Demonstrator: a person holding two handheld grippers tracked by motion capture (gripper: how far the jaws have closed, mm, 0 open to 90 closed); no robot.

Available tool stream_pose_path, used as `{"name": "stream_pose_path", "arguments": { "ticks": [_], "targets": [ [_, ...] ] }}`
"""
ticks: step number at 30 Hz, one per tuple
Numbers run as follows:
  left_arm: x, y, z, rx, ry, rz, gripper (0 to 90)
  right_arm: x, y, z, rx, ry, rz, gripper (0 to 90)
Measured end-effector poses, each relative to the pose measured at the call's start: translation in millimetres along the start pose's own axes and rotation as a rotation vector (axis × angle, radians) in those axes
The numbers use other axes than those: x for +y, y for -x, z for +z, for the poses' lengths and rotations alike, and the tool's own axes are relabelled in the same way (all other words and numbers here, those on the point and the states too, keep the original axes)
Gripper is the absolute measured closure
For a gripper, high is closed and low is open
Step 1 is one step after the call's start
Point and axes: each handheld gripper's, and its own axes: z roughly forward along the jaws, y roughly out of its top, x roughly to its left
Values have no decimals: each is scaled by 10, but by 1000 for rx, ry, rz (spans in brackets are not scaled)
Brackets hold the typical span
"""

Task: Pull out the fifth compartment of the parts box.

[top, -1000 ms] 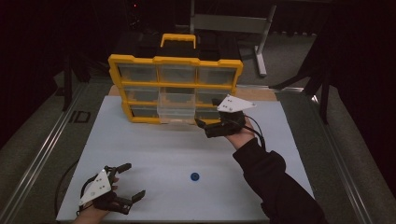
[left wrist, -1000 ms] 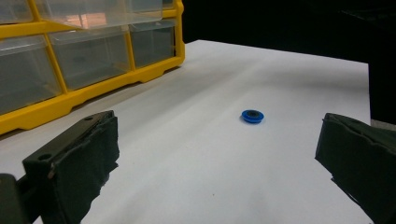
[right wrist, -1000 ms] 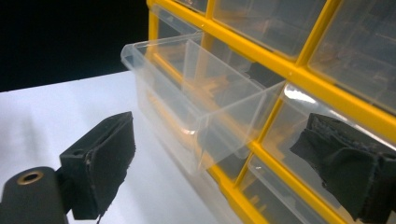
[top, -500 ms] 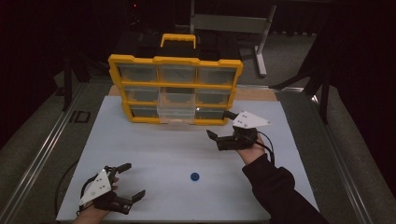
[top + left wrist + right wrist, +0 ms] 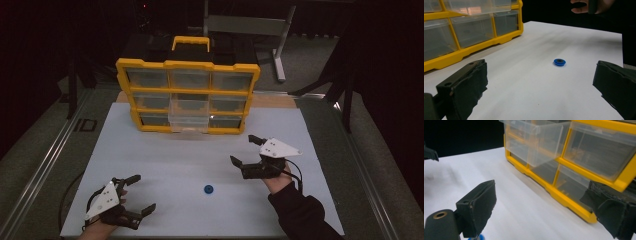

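High view, counter: a white sheet [image 5: 165, 155] covers the counter top, with metal rails along both long sides and grey floor beyond.
Room: dark all around; a grey metal stand [image 5: 250, 25] rises behind the counter.
Organizer: a yellow drawer cabinet [image 5: 187, 95] with clear drawers stands at the far edge of the sheet; its middle drawer [image 5: 189, 117] is pulled out toward the person.
Blue disc: a small round blue disc [image 5: 208, 189] lies flat on the bare sheet, between the two tools and well apart from the cabinet.
Left tool [image 5: 135, 196]: low at the near left corner of the sheet, jaws spread wide, empty; in the left gripper view the disc [image 5: 559, 61] lies ahead between them.
Right tool [image 5: 246, 152]: held just above the sheet right of the disc, jaws spread, holding nothing, facing the cabinet.
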Motion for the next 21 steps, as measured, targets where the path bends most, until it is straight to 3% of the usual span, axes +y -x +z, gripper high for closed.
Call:
{"name": "stream_pose_path", "arguments": {
  "ticks": [21],
  "targets": [
    [3, 0, 0, 2, 0, 1, 0, -493, -147, -340, -23, 8, 29, 98]
  ]
}}
